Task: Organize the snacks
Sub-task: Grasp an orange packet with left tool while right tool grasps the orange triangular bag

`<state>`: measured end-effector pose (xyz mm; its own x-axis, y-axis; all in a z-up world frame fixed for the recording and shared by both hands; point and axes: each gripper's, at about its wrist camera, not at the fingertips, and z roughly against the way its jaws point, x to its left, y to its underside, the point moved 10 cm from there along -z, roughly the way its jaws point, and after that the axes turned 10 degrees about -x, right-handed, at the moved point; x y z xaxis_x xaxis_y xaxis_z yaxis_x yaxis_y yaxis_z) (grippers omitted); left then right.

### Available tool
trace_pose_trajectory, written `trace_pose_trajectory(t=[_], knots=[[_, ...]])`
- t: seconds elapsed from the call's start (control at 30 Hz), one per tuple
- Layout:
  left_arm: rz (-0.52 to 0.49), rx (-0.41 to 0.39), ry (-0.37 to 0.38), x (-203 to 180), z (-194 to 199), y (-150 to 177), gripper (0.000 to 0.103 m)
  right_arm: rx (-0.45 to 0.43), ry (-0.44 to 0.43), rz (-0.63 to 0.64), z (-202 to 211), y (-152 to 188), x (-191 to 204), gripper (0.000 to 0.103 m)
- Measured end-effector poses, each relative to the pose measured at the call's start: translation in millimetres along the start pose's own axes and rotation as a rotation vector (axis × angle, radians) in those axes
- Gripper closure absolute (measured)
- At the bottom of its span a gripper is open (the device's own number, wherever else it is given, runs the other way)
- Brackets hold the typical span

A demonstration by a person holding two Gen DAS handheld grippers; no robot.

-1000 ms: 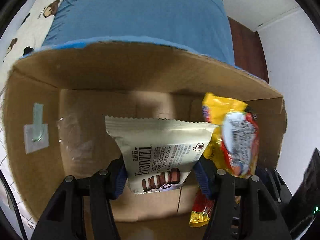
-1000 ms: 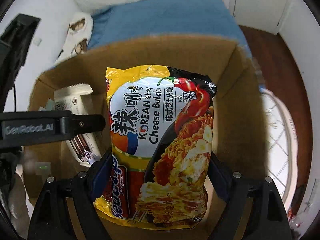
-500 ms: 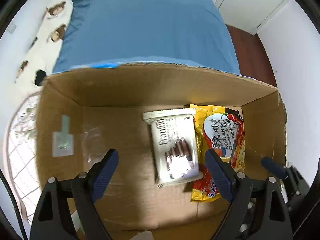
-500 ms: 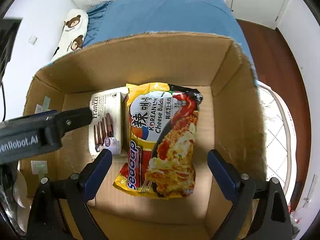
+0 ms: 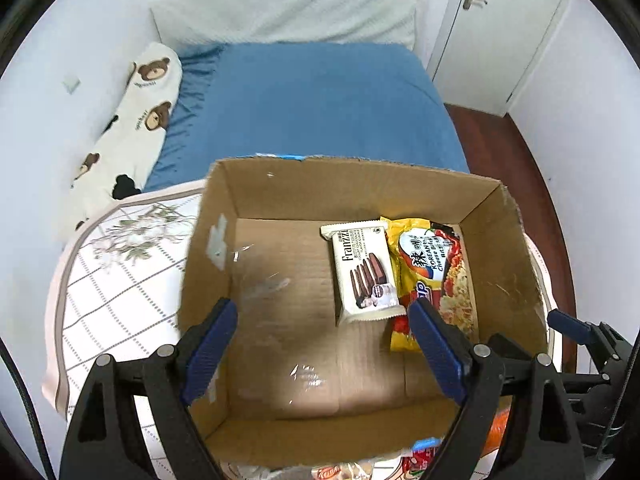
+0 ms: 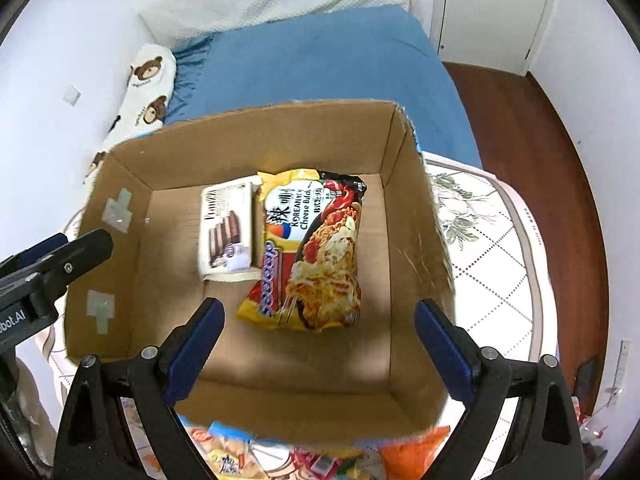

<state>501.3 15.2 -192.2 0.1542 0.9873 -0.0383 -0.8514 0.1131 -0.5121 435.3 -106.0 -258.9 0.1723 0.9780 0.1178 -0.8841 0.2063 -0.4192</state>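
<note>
Since a second ago both packets have left the tongs and now lie flat on the floor of the open brown cardboard box (image 6: 404, 168), and both tools have drawn up and back above it. The white rectangular Franzzi chocolate-cookie packet (image 5: 362, 272) lies lengthwise near the box's back wall, touching along one long edge the yellow, red and black Korean cheese instant-noodle bag (image 6: 314, 248), which lies on the side toward the box's right wall. The floor from the cookie packet across to the left wall is bare cardboard. The left gripper (image 5: 324, 344) had its jaws opening within the past second but not in the last half second; they stand wide with nothing between them. The right gripper (image 6: 320, 350) is likewise spread wide and empty. Just outside the box's near wall, more bright snack packets (image 6: 280, 458) wait on the white gridded cloth (image 6: 492, 264) under the box. As I judge it, the step in hand is to withdraw and fetch the next snack: lift clear of the near wall before moving across so the box is not nudged, take each packet by its flat faces, and set it down in the bare left part, edge to edge with the cookie packet.
</note>
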Motion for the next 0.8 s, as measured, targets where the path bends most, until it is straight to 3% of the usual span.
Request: trace_pose_trajectory(t=[0.3, 0.5, 0.67, 0.8], knots=[[-0.008, -0.087, 0.007, 3, 60, 9, 0.015, -0.102, -0.002, 0.023, 64, 8, 15, 0.005], [0.011, -0.106, 0.018, 10, 89, 29, 0.015, -0.125, -0.034, 0.014, 97, 25, 27, 0.005], [0.005, -0.074, -0.022, 34, 99, 80, 0.015, -0.069, -0.066, -0.013, 98, 67, 30, 0.005], [-0.025, 0.029, -0.073, 61, 87, 147, 0.015, 0.032, -0.086, -0.079, 76, 120, 21, 0.005]])
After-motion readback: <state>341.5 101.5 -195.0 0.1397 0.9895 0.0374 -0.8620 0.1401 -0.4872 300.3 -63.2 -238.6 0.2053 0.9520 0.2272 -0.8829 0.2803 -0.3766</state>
